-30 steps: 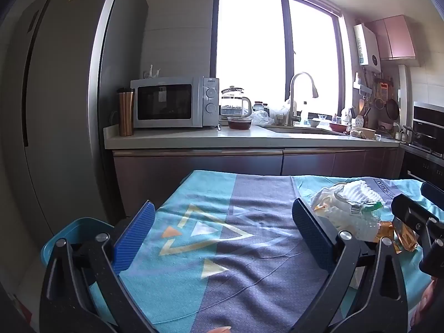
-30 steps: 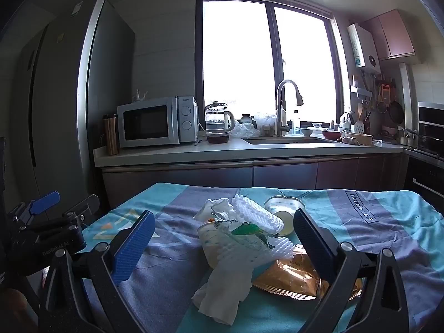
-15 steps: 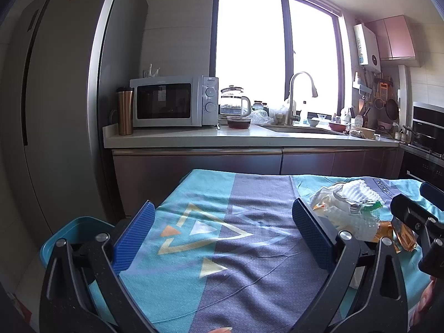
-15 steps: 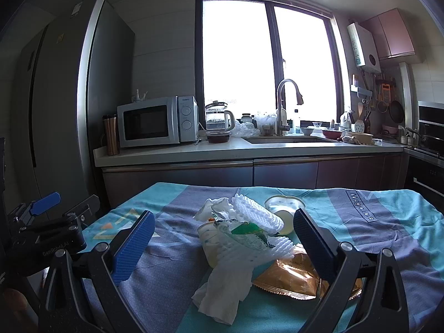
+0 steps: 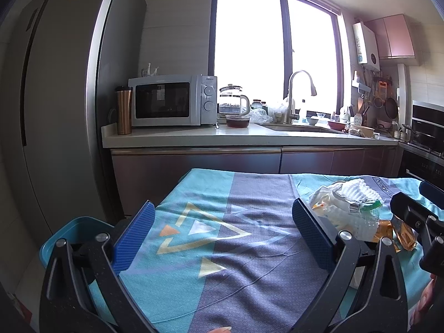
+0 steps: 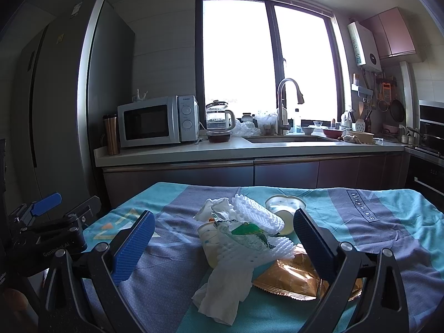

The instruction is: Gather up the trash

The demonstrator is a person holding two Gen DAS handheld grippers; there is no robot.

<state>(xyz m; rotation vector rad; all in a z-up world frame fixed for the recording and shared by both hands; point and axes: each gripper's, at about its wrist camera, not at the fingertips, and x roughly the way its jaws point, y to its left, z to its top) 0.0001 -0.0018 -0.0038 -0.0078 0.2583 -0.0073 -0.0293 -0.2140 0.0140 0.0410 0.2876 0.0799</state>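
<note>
Both tongs stand with their blue pads wide apart, holding nothing, and against the pictures of a second ago almost nothing has shifted, so collecting has not begun.

Left wrist view: the left gripper (image 5: 223, 238) hovers over bare tablecloth (image 5: 211, 249) near the table's left edge, with a blue bin (image 5: 65, 231) just off that edge below. The trash pile (image 5: 351, 208) lies toward the right edge.

Right wrist view: the right gripper (image 6: 223, 245) frames the trash pile (image 6: 249, 238): white foam net (image 6: 258, 215), crumpled tissue (image 6: 222, 288), gold wrapper (image 6: 291, 280). It looks poised for a first grab.
</note>
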